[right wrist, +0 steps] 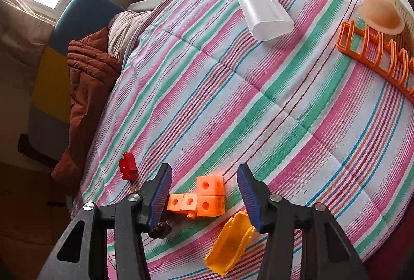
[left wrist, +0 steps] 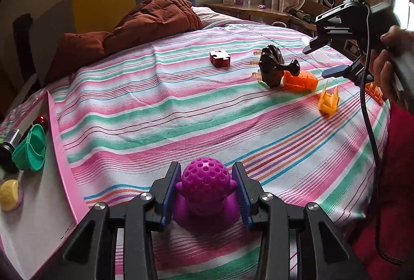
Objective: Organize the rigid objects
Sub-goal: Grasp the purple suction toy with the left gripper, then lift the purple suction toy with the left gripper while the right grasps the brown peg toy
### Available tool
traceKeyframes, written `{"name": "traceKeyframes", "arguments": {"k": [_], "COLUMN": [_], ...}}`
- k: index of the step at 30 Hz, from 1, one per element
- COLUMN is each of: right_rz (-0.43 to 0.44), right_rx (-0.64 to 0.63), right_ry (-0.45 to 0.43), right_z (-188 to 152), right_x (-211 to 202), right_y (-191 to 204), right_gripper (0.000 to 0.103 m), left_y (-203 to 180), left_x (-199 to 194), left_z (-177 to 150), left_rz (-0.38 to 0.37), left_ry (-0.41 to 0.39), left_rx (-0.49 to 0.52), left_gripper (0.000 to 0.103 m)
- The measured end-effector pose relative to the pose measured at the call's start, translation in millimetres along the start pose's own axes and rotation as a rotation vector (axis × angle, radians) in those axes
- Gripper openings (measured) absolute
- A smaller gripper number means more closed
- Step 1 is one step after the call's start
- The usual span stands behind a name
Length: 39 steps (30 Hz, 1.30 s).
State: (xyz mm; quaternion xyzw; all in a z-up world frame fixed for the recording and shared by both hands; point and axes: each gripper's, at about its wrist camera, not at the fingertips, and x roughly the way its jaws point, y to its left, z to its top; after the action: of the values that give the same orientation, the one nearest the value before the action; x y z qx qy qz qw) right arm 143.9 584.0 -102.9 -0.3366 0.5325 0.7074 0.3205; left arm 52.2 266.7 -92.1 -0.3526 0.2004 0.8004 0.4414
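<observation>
Far left, a pink-edged tray holds one green plastic cup and one yellow round piece. Left gripper fingers clamped on a purple perforated-dome plastic figure, low over the striped bed sheet. Mid-bed: one red puzzle-shaped block, one dark ribbed ornament. Right gripper fingers spread, gripping nothing, above orange holed cubes, four visible; one amber translucent shell beside them. Further right, one frosted plastic cover, one orange rack. No legible writing.
</observation>
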Motion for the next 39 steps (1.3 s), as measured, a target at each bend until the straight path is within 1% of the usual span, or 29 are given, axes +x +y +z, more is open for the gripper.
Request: {"name": "traceKeyframes", "arguments": {"k": [4, 9, 13, 16, 18, 21, 23, 24, 27, 30, 31, 33, 36, 37, 39], "right_rz": [-0.015, -0.100, -0.133, -0.141, -0.110, -0.048, -0.051, -0.032, 0.113, 0.299, 0.326, 0.334, 0.339, 0.342, 0.311], "right_rx": [-0.041, -0.141, -0.174, -0.214, -0.266, -0.332, -0.363, -0.376, -0.415, -0.442, -0.438, -0.424, -0.361, -0.350, -0.360], "right_ry": [0.067, 0.055, 0.045, 0.047, 0.033, 0.035, 0.057, 0.078, 0.162, 0.200, 0.207, 0.188, 0.169, 0.147, 0.089], "right_z": [-8.8, -16.1, -16.9, -18.5, -22.0, -28.9, -33.6, -36.1, -47.7, -56.9, -58.2, -55.7, -47.5, -44.6, -42.7], "right_x": [4.8, -15.0, -20.9, -18.2, -19.5, -14.4, -2.5, 4.3, 18.2, 16.1, 14.1, 12.5, 9.6, 6.4, 0.6], "right_y": [3.8, 9.2, 5.9, 12.4, 26.7, 51.4, 65.9, 71.6, 85.3, 91.6, 91.6, 90.8, 80.0, 78.1, 78.7], "right_gripper": [0.054, 0.054, 0.054, 0.053, 0.053, 0.049, 0.049, 0.048, 0.048, 0.048, 0.048, 0.048, 0.049, 0.049, 0.051], "left_y": [-0.2, 2.0, 3.9, 6.7, 8.2, 8.4, 8.4, 8.7, 9.8, 11.1, 11.2, 10.9, 10.4, 10.4, 9.6], "left_x": [0.4, -0.8, -1.6, -3.9, -5.2, -5.7, -6.1, -6.4, -7.4, -7.6, -7.6, -7.3, -7.2, -7.3, -7.2], "left_z": [0.0, -1.7, -2.3, -3.8, -4.8, -5.2, -5.8, -6.1, -7.3, -8.2, -8.2, -8.6, -8.8, -8.6, -8.8], "left_rz": [-0.004, -0.016, -0.022, -0.024, -0.022, -0.018, -0.015, -0.015, -0.013, -0.014, -0.014, -0.013, -0.009, -0.008, -0.005], "left_ry": [0.005, 0.000, 0.001, 0.004, 0.004, 0.004, 0.003, 0.003, 0.002, 0.001, 0.001, 0.000, -0.002, -0.002, -0.004], "left_rx": [0.000, -0.017, -0.035, -0.044, -0.048, -0.049, -0.047, -0.046, -0.043, -0.048, -0.050, -0.049, -0.049, -0.049, -0.046], "left_gripper": [0.041, 0.041, 0.041, 0.041, 0.041, 0.041, 0.041, 0.041, 0.041, 0.041, 0.041, 0.041, 0.042, 0.041, 0.042]}}
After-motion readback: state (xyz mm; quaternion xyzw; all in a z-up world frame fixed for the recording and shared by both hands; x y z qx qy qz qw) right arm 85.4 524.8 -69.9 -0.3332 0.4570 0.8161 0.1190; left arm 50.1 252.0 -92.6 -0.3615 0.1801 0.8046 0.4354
